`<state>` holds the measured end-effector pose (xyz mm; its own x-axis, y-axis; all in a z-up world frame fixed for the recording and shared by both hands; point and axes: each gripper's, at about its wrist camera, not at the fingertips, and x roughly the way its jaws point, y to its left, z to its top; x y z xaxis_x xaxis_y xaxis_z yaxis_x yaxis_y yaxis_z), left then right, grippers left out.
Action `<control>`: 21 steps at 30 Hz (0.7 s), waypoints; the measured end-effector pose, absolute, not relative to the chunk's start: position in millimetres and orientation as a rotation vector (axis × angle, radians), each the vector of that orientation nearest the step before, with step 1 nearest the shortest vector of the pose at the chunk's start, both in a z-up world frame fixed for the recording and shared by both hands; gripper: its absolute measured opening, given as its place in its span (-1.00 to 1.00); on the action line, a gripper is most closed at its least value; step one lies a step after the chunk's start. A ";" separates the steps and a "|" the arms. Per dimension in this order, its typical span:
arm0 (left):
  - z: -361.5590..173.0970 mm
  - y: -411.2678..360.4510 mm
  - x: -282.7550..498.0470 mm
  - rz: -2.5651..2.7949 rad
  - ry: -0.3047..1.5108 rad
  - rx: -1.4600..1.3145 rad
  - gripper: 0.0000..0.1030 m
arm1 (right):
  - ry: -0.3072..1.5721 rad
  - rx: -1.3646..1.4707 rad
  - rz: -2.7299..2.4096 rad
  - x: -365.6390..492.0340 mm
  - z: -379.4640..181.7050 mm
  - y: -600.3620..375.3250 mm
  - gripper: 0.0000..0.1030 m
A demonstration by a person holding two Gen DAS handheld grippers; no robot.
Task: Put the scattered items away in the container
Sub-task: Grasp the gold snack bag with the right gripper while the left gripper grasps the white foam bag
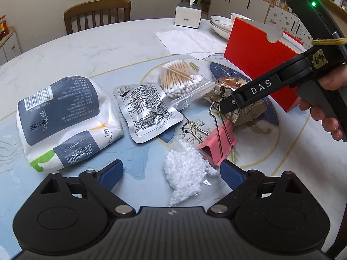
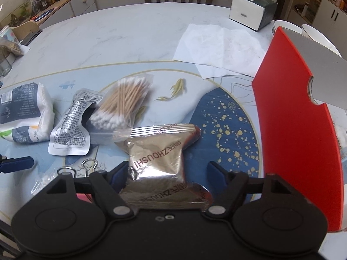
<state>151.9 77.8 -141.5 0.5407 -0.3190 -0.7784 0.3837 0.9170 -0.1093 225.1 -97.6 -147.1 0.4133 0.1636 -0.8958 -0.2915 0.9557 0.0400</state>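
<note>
- Gold-brown foil snack packet (image 2: pixel 160 164) lying on the patterned round table (image 2: pixel 130 34), between the spread blue-padded fingers of the right gripper (image 2: pixel 167 171); left pad looks to touch the foil, right pad apart from it.
- Seen from the left wrist only: the right gripper's black body (image 1: pixel 256 91) angled down over that packet (image 1: pixel 229 91), and a pink binder clip with wire handles (image 1: pixel 216 145) just beside it.
- Clear bag of white beads (image 1: pixel 186 179) between the wide-apart fingers of the left gripper (image 1: pixel 171 173), nothing clamped.
- Bag of wooden cotton swabs (image 2: pixel 123 106), silver printed pouch (image 2: pixel 71 125) and white tissue pack (image 2: pixel 26 110) to the left.
- Red open box (image 2: pixel 292 125) standing at the right.
</note>
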 end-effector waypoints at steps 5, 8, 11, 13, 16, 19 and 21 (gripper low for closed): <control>-140.7 74.9 150.2 -0.439 0.906 0.073 0.51 | 1.110 -0.126 0.315 222.3 -145.5 -97.6 0.26; -140.3 73.1 149.2 -0.446 0.907 0.067 0.37 | 1.108 -0.126 0.326 220.9 -145.1 -98.6 0.23; -140.1 72.9 148.4 -0.453 0.914 0.053 0.22 | 1.107 -0.122 0.341 219.0 -144.1 -99.1 0.05; -139.7 72.7 148.0 -0.452 0.917 0.048 0.16 | 1.104 -0.125 0.344 217.6 -143.1 -98.9 0.01; -139.3 72.7 147.9 -0.441 0.926 0.036 0.11 | 1.095 -0.191 0.464 216.0 -141.5 -100.7 -0.03; -138.7 71.7 147.3 -0.416 0.933 0.034 0.04 | 1.092 -0.194 0.463 214.2 -139.2 -102.9 -0.09; -138.3 71.8 147.0 -0.411 0.937 0.029 0.01 | 1.089 -0.203 0.462 211.8 -138.3 -104.1 -0.10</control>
